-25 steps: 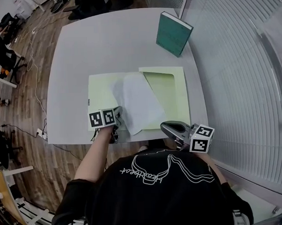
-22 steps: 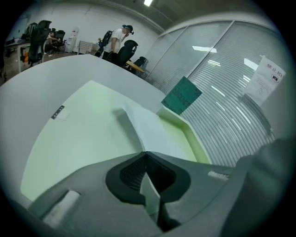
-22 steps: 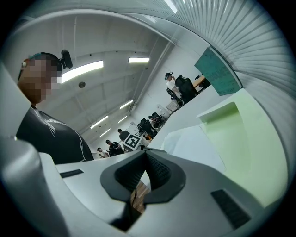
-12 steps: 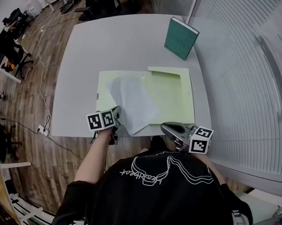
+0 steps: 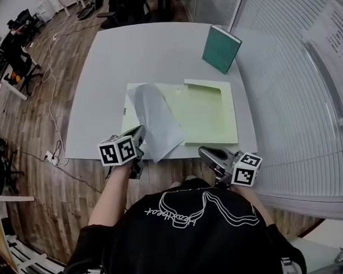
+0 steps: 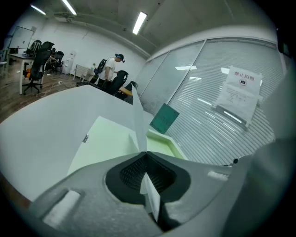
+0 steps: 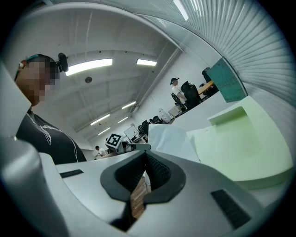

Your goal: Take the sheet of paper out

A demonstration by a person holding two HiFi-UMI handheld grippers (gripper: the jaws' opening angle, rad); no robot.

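Observation:
A white sheet of paper point(image 5: 154, 120) rises at a slant from the open pale green folder point(image 5: 207, 112) on the white table point(image 5: 102, 80). My left gripper point(image 5: 140, 133) is shut on the sheet's near corner, above the table's front edge. In the left gripper view the sheet point(image 6: 138, 118) stands edge-on, straight up out of the shut left gripper point(image 6: 146, 155). My right gripper point(image 5: 203, 153) hovers by the front edge, just below the folder's near right part, shut with nothing in it. In the right gripper view the right gripper point(image 7: 145, 156) faces the lifted sheet point(image 7: 169, 139) and the folder point(image 7: 240, 139).
A teal book point(image 5: 221, 47) lies at the table's far right, next to a glass wall with blinds point(image 5: 293, 90). Wooden floor with cables and office chairs point(image 5: 23, 60) lies to the left. A person point(image 6: 111, 69) stands far back in the office.
My left gripper has risen and drawn back with the sheet's corner, so the sheet now lifts further out of the folder. My right gripper has shifted only slightly.

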